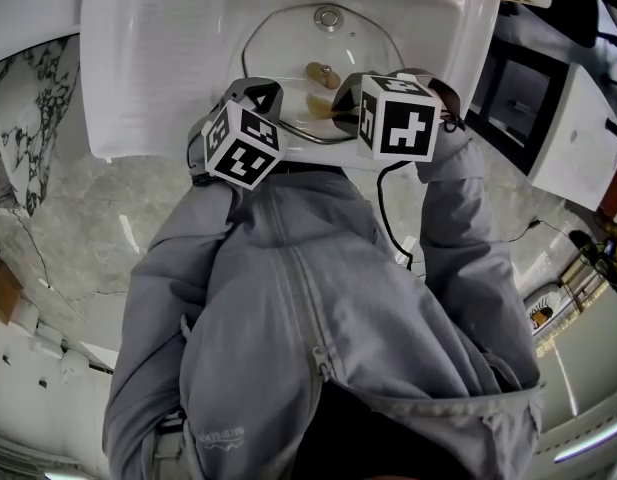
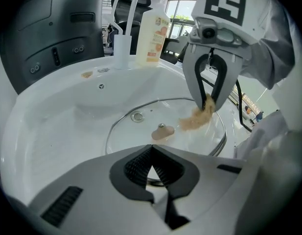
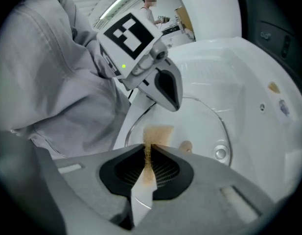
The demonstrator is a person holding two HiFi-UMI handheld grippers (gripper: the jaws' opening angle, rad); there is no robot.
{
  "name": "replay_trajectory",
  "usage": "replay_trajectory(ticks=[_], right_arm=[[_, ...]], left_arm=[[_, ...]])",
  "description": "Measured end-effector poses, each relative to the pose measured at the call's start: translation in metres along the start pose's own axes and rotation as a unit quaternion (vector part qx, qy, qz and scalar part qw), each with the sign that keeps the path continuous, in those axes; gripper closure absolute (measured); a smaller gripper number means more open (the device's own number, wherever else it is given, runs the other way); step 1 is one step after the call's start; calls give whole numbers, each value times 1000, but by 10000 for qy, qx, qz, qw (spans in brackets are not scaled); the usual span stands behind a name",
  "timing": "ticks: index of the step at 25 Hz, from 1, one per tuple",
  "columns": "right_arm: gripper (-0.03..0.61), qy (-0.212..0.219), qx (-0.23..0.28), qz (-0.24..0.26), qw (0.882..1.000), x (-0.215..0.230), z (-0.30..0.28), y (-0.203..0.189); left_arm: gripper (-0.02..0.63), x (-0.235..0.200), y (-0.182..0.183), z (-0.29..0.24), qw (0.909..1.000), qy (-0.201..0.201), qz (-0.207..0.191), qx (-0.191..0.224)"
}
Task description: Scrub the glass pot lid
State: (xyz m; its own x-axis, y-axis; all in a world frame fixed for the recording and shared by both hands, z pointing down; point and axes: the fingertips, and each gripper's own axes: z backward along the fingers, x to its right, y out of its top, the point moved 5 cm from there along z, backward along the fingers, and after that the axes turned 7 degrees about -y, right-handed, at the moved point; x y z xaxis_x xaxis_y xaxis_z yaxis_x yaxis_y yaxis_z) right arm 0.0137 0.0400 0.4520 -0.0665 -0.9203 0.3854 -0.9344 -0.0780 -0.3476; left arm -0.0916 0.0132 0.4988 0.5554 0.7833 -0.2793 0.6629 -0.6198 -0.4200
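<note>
Gripping the lid's (image 2: 141, 136) near rim, my left hand-held gripper (image 2: 151, 149) was clamped shut. My right hand-held gripper (image 3: 147, 150) pinched a tan scrub pad (image 2: 197, 119) over the glass. The lid lay in the white sink (image 1: 168, 58), with a soap bottle (image 2: 153, 35) behind it.

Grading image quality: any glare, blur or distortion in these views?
Head view: strong fisheye bend, white sink nearly washed out. Left gripper view: bright window beside the labelled bottle, glass pot lid sharp. Right gripper view: dark corners, tan scrub pad soft up close.

lid (image 2: 151, 114): clear glass (metal rim (image 2: 107, 141)) | sink (image 2: 53, 131): glossy white | scourer (image 2: 197, 119): rough
</note>
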Motion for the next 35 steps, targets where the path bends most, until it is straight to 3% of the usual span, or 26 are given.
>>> replay_trajectory(ticks=[5,9,12,19,26,35], right_arm=[[546,-789,-22,-647,9948,44,15,-31],[546,-1623,-91,-951,9821,84,17,-51],[546,-2080,-257,-833,9742,111,11,-62],[546,-2682,-829,-317,9593,155,-25,-76],[546,-2679,-1157,161,9563,170,-50,-76],[546,-2291,-1436,225,9625,153,-70,-78]], left_arm=[[607,-1,5,1,10000,43,-7,17],[607,2,9,-1,10000,-21,-18,50],[607,5,11,-4,10000,-41,-51,25],[607,3,11,-5,9999,-89,43,27],[607,3,7,-10,9998,-180,76,-96],[607,5,6,-14,9994,-261,29,-216]])
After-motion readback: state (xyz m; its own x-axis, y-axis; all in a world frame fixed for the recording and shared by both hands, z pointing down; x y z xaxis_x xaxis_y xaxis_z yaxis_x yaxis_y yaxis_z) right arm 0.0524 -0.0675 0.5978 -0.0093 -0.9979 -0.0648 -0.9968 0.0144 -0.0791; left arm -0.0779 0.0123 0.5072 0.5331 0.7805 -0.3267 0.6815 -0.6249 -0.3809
